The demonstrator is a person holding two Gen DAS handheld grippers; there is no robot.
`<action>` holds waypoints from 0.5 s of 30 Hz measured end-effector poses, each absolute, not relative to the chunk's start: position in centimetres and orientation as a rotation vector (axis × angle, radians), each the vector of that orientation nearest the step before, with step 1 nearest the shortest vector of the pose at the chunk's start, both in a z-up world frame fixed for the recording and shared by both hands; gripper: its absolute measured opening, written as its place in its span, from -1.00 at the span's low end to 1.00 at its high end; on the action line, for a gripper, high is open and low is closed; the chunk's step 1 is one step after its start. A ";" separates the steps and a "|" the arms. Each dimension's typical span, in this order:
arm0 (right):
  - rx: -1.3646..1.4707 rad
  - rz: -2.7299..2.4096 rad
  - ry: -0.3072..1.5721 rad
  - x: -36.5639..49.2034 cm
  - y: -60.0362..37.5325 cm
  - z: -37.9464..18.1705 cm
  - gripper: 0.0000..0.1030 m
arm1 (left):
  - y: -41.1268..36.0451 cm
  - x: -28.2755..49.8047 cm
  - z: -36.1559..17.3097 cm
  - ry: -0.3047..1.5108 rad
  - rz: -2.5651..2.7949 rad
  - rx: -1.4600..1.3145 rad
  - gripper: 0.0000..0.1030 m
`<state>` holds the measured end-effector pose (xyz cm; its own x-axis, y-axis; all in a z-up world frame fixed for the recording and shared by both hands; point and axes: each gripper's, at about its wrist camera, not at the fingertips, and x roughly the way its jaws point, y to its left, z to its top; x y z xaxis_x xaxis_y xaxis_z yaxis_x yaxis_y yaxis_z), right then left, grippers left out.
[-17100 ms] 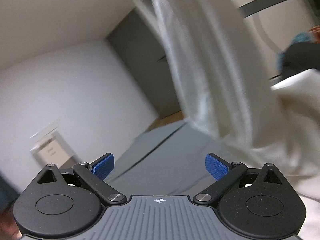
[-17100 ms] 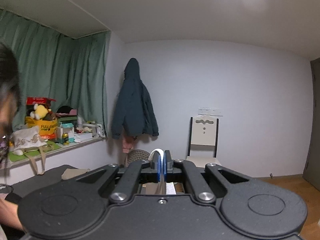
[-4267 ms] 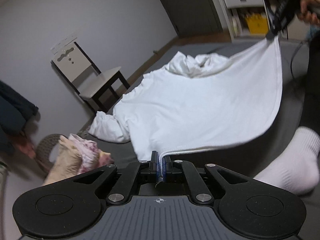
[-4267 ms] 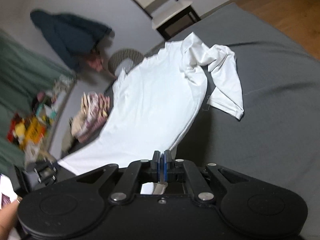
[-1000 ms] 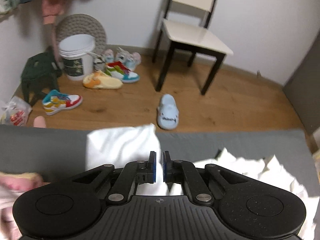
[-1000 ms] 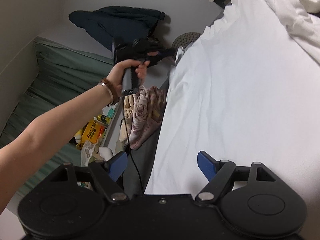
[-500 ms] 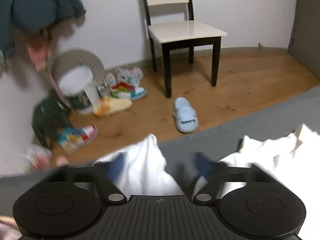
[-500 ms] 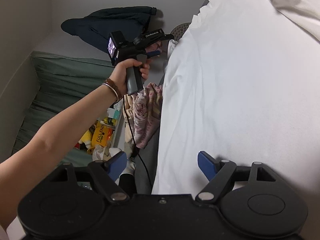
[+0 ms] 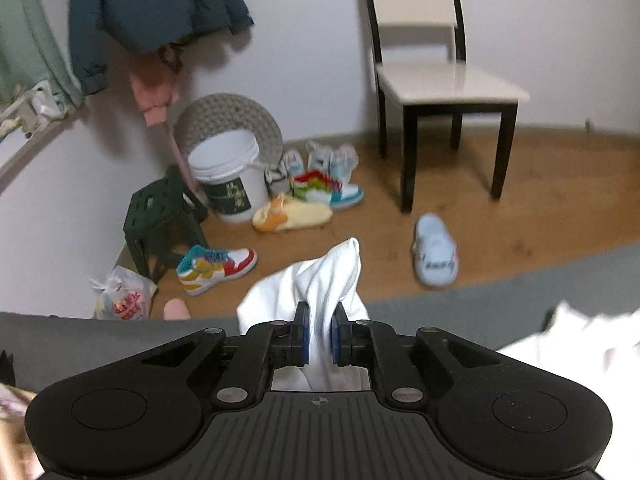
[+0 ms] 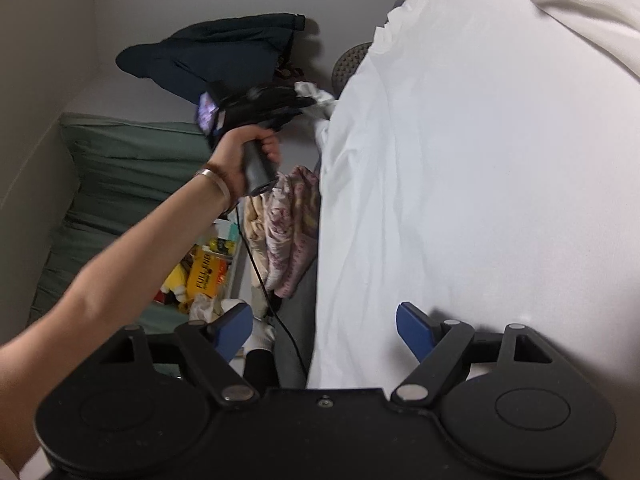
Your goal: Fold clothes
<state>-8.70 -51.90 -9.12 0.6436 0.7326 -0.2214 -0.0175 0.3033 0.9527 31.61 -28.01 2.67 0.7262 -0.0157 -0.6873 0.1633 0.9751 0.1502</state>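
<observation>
Pinching a bunched fold of the white shirt [image 9: 320, 280], our left gripper [image 9: 319, 338] now has its blue pads drawn nearly together with cloth filling the gap; half a second ago those same fingers were spread and blurred over the fabric, and a second ago they were shut on nothing we could make out. We read that as a fresh regrasp, probably of a sleeve or shoulder, so a fold can begin from this end.

Just ahead of the left pads the cloth peaks up. Beyond it the grey bed [image 9: 460, 316] ends, and past that lies the wood floor with a pale blue slipper [image 9: 435, 254], sneakers [image 9: 216, 266], a white bucket [image 9: 229, 178] and a chair [image 9: 436, 84].

Our right gripper [image 10: 325, 330] hangs with its fingers spread wide, gripping nothing, as it did over the last second. The shirt's hem edge lies flat between and just ahead of its pads, body panel spreading away to the right. Off to its left, our hand [image 10: 244, 152] carries the other gripper at the shirt's far corner, with folded floral clothes [image 10: 288, 224] just beside the shirt edge.

Judgement: the shirt is spread, not yet folded.
</observation>
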 end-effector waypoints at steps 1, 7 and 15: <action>1.165 0.567 0.736 -8.7 -51.8 -9.0 0.53 | -27.4 30.9 4.0 0.727 -0.097 0.188 -0.81; 1.125 0.585 0.725 -8.8 -50.9 -8.0 0.53 | -22.3 25.1 11.8 0.570 -0.073 0.099 -0.81; 1.109 0.585 0.711 -9.3 -50.3 -7.2 0.54 | -17.3 17.5 18.4 0.422 -0.187 -0.027 -0.81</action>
<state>-9.32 -50.28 -7.25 0.6448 0.7329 -0.2170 -0.0718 0.3407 0.9374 17.47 -17.31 18.40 0.8953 -0.1863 -0.4047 0.1751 0.9824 -0.0648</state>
